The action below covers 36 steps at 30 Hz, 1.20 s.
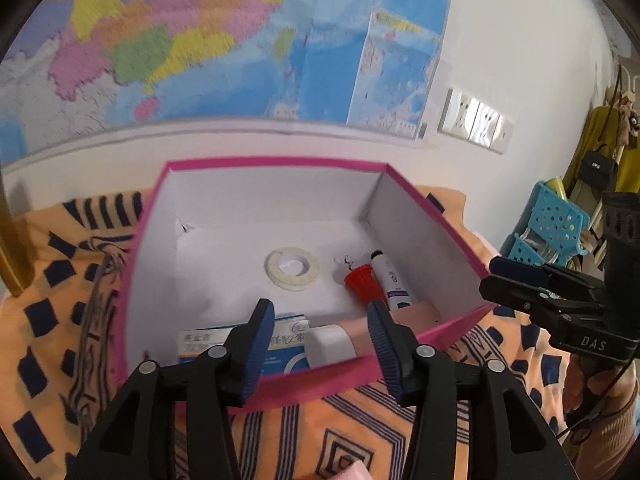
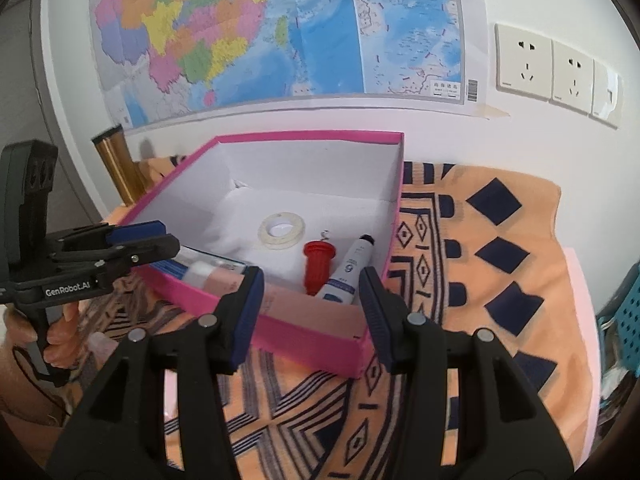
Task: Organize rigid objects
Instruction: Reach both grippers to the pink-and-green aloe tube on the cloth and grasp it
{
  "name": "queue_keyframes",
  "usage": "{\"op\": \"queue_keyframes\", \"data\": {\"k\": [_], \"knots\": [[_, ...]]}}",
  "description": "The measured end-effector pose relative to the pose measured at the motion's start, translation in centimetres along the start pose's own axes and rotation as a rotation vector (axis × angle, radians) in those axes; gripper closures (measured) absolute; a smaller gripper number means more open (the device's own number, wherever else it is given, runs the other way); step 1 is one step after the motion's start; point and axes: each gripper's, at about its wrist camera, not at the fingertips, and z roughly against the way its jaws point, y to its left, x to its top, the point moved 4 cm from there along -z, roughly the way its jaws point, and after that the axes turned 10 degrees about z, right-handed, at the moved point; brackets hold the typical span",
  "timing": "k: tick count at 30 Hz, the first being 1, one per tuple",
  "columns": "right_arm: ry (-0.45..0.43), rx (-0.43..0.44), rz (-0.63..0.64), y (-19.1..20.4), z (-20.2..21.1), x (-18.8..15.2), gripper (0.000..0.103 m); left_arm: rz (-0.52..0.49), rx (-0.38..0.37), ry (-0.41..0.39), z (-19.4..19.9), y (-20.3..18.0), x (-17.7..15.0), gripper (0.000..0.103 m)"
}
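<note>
Ahead of both grippers, pink box [image 1: 436,236] sits on orange patterned cloth [image 2: 500,264], open top, wall map [image 2: 280,28] behind it. Left gripper [image 1: 320,344] hangs over box's near wall, jaws apart, nothing between pads; right gripper [image 2: 312,312] just outside near corner, jaws also apart and empty. Contents, big to small: medicine carton [image 1: 200,344] flat against near wall under left gripper's left finger, light card, crushable, take across short sides. Pink tube with white cap [image 1: 332,342] lies next to it, long axis running along near wall, cap toward carton; probably squashy body, grip nearer cap. White tube with black cap [image 1: 390,280] beyond right finger, long axis front to back, cap pointing to far wall; smooth, may slip, pinch mid-body. Red plug-like piece [image 1: 362,286] touching its left side, stiff, wide end nearer. Tape roll [image 1: 292,268] flat mid-floor, light, grab across rim. Tiny hook thing [image 1: 344,262] beyond red piece, too small to identify.
</note>
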Motion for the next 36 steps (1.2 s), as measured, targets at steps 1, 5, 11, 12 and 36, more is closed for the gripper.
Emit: {"op": "queue_keyframes", "data": {"k": [1, 5, 11, 12, 36], "knots": [[-0.01, 0.012, -0.002, 0.2, 0.3, 0.0, 0.052, -0.005, 0.003, -0.014, 0.7, 0.1, -0.1, 0.05], [-0.051, 0.085, 0.007, 1.8, 1.7, -0.2, 0.051, -0.019, 0.028, -0.068, 3.5, 0.5, -0.7, 0.036], [-0.034, 0.225, 0.033, 5.5, 1.8, -1.8, 0.046, -0.012, 0.08, -0.066, 5.8, 2.5, -3.4, 0.033], [-0.017, 0.253, 0.028, 6.2, 1.4, -2.3, 0.046, -0.01, 0.096, -0.055, 6.0, 3.0, -3.9, 0.033], [0.2, 0.415, -0.034, 12.7, -5.2, -8.7, 0.046, 0.103, 0.135, 0.142, 6.6, 7.1, -13.4, 0.043]]}}
